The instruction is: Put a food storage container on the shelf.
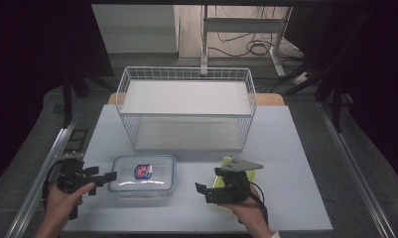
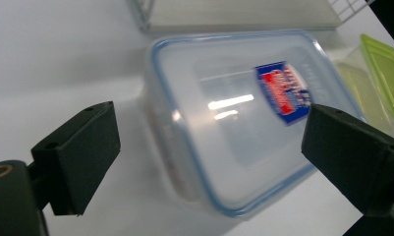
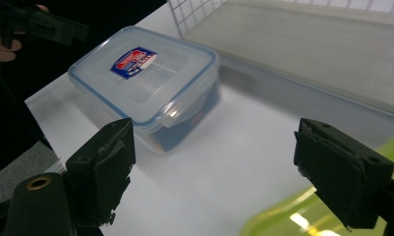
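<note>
1. Clear rectangular plastic food container with blue-rimmed snap lid and red-and-blue label (image 1: 144, 178): lies flat on the white table top (image 1: 286, 148), near the front edge, left of centre, in front of the wire basket.
2. Left gripper (image 1: 107, 177): black, held in the person's left hand (image 1: 62, 203), just beside the container's left end. The left gripper view has its jaws standing wide apart, one either side of the container's near end, pads not touching it.
3. Right gripper (image 1: 202, 192): black, in the right hand (image 1: 246, 208), right of the container and apart from it; jaws spread wide, nothing between them.
4. Yellow-green translucent plastic container (image 2: 381, 78): just beneath the right gripper.
5. White wire-mesh basket with white floor panel (image 1: 186, 106): behind both containers.
</note>
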Action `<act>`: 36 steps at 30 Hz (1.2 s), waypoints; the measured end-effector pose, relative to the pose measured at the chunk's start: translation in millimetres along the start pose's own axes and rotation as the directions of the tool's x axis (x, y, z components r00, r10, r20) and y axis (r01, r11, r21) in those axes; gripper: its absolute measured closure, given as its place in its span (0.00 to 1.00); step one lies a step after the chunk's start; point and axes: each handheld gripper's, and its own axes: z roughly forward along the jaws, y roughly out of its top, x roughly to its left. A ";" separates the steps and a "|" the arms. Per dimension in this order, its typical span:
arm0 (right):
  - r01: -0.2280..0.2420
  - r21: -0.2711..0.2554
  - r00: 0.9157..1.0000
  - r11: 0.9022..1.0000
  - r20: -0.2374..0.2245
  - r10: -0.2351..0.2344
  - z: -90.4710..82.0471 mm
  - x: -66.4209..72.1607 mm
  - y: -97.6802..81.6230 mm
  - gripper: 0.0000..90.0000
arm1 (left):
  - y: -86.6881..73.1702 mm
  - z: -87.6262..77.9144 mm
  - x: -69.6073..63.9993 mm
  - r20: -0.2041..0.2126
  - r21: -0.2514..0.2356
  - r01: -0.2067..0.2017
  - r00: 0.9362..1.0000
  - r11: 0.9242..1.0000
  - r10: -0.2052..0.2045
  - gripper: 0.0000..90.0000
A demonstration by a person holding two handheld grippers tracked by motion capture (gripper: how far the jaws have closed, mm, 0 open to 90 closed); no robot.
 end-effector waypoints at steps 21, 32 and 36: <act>-0.002 0.026 0.999 1.000 -0.049 0.003 34.5 12.3 7.2 0.18 | 3.6 16.2 14.9 0.077 0.065 0.038 0.996 0.997 -0.043 0.10; -0.027 0.018 0.997 0.999 -0.065 0.029 38.1 11.0 7.7 0.18 | 0.3 44.1 16.3 0.129 0.140 0.062 0.988 0.988 -0.081 0.09; -0.025 0.028 0.998 0.999 -0.065 0.026 40.5 11.1 6.9 0.18 | -2.3 48.1 22.9 0.184 0.153 0.099 0.975 0.983 -0.127 0.08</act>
